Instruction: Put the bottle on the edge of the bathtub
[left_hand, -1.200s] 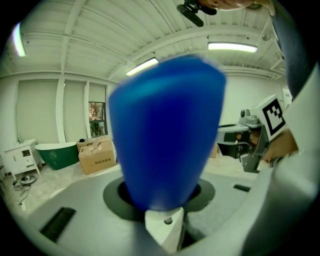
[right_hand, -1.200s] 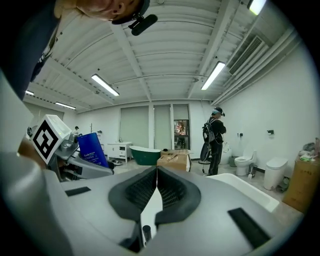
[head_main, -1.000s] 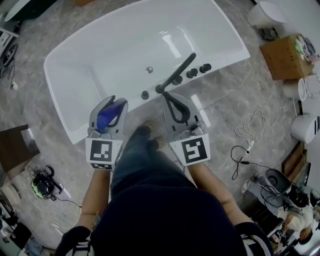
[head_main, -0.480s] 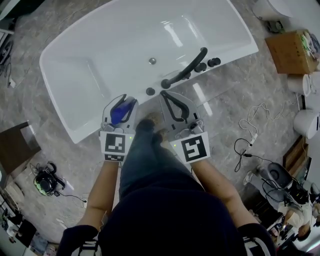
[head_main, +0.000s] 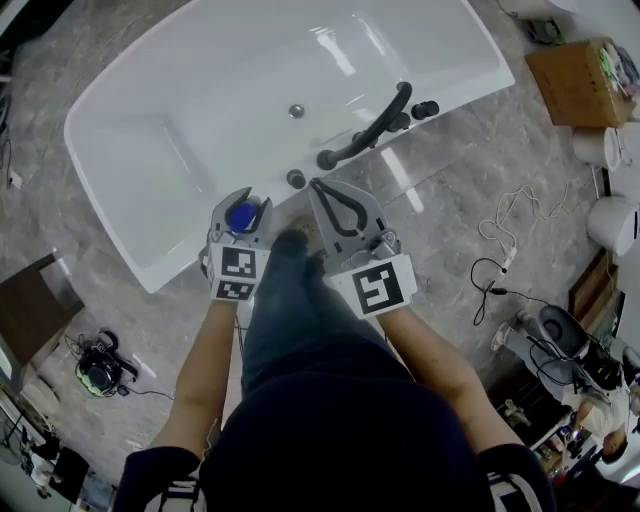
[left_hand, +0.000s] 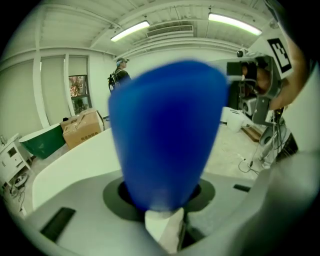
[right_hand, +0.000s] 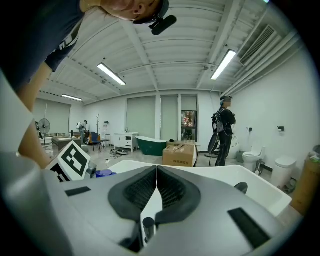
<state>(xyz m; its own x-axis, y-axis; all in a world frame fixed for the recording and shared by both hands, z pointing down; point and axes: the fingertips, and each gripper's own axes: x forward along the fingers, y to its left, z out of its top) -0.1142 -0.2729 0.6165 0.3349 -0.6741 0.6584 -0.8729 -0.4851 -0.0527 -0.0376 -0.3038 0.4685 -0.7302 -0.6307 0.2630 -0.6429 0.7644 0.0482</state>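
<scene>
**Bottle clamped over the bathtub's near rim**

Blue bottle (head_main: 240, 216) is sitting between the jaws of the left gripper (head_main: 246, 200), which are standing wide and pressing on its sides, over the near edge of the white bathtub (head_main: 175, 262). Whether it is touching the rim cannot be told. Both forearms are reaching forward side by side. The right gripper (head_main: 317, 188) is pointing toward the faucet (head_main: 365, 130), its jaws together on nothing. Only the left gripper view is showing the bottle's body filling the frame; the right gripper view is showing a person (right_hand: 224, 130) standing behind.
</scene>
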